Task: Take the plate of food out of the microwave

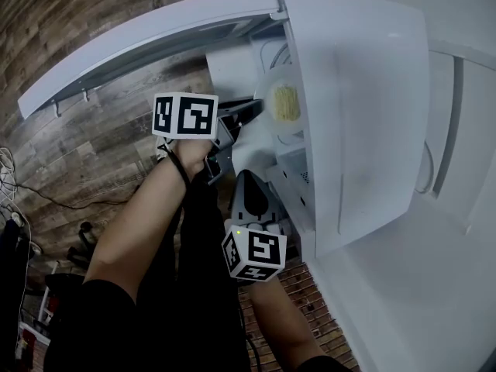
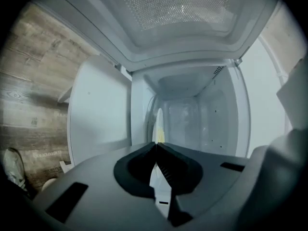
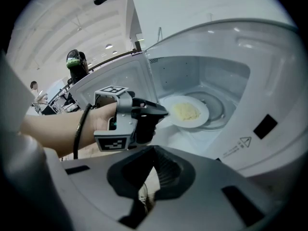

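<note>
A white plate [image 1: 284, 103] with a heap of yellow food sits inside the open white microwave [image 1: 364, 115], on the glass turntable [image 3: 219, 109]. My left gripper [image 3: 165, 112] reaches into the opening and is shut on the plate's [image 3: 185, 112] near rim. In the left gripper view the plate [image 2: 158, 124] shows edge-on as a thin white sliver pinched where the jaws of the left gripper [image 2: 155, 146] meet. My right gripper [image 1: 249, 178] hangs below and in front of the microwave, apart from the plate. In its own view the right gripper [image 3: 153, 150] is shut with nothing in it.
The microwave door [image 1: 147, 37] stands swung wide to the left. The microwave rests on a white surface [image 1: 434, 270]. Wood-pattern floor [image 1: 85, 146] lies below, with cables [image 1: 46, 196] at the left. A person stands far off [image 3: 34, 86].
</note>
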`<state>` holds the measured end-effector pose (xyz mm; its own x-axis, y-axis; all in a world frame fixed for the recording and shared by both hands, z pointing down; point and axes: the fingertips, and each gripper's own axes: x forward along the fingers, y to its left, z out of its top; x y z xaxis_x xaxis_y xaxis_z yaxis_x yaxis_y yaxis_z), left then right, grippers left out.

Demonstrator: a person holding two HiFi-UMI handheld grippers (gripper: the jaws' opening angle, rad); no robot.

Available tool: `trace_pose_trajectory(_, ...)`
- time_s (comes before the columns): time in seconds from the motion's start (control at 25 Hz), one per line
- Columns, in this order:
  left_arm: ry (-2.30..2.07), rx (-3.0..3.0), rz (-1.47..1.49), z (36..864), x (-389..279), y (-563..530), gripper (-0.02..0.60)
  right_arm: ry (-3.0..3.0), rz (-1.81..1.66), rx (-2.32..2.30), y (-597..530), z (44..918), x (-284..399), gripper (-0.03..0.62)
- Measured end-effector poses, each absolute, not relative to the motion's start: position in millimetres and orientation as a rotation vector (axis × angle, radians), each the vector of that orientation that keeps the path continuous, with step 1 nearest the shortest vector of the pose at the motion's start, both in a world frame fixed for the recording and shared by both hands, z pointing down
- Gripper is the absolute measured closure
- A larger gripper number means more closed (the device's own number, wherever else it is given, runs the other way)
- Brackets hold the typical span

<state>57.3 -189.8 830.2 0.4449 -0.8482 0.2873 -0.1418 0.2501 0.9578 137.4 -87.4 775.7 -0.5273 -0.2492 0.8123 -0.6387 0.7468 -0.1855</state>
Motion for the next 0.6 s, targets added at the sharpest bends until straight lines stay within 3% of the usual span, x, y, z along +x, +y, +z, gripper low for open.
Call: trace_pose_trajectory(0.6,-1.071,1.09,-0.844,759.2,34.8,-76.4,0.572,-2.23,0.419,0.551,-77.0,721.4,131.8,0.588)
